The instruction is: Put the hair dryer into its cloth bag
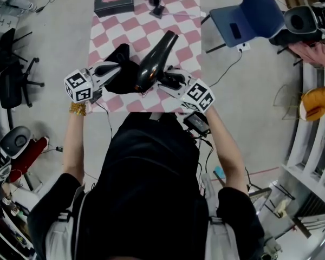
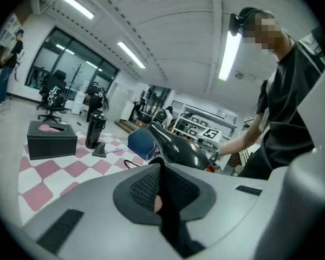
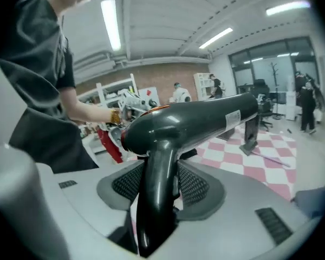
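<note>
Left claw (image 2: 161, 196), in its own view, pinches black cloth (image 2: 173, 227), probably the bag (image 1: 119, 69).

Robotics lab or workshop-office, ceiling strip lights (image 2: 230, 53), glass-walled bays (image 2: 65, 64), swivel office chairs (image 1: 13, 80), equipment shelving (image 3: 114, 91), cables (image 1: 227, 66) across concrete floor (image 1: 59, 37).
</note>
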Motion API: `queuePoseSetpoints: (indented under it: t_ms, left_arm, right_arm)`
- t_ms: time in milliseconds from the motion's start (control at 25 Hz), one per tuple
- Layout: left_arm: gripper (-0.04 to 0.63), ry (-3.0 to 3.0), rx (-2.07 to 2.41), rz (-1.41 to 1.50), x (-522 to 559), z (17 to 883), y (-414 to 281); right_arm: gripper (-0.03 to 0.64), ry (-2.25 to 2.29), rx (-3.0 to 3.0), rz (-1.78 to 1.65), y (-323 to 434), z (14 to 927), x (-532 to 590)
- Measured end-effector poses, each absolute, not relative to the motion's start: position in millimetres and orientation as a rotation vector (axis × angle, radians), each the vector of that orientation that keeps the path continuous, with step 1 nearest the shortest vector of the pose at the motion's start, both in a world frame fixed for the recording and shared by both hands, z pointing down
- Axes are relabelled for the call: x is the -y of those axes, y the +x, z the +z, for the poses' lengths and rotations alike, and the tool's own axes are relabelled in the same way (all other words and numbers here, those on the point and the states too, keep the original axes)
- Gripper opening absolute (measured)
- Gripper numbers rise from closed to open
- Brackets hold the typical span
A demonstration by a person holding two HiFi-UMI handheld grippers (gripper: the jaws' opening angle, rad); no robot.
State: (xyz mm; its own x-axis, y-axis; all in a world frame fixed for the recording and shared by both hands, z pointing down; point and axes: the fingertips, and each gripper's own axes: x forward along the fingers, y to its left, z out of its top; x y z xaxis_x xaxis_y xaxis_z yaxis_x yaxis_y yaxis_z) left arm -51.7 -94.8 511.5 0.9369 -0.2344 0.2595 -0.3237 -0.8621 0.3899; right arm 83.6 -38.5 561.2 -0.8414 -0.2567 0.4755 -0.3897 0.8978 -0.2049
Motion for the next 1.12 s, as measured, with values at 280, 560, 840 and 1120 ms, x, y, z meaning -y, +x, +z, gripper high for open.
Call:
queuePoseSetpoints:
  t_ms: [280, 560, 840, 1120]
  left_arm:
    - [0.031, 2.753, 0.17, 0.456, 71.6, 510.8, -40.5]
    - [0.031, 2.77, 0.166, 0.621, 69.9, 510.6, -32.1]
    - [0.031, 2.856, 0.079, 0.679, 37.8, 500.9, 18.8]
    - [0.031, 2.884, 0.132, 0.719, 17.9, 508.0, 47.7]
  right_arm:
    - [0.193, -0.113, 2.359, 0.086, 98.6, 564.0, -14.4]
    - [0.193, -0.461, 2.069, -0.163, 108.8, 605.8, -74.5]
    - [0.193, -0.567, 2.004, -0.255, 96.6, 629.2, -86.3]
    - [0.193, -0.437, 2.042, -0.144, 89.0, 646.3, -67.7]
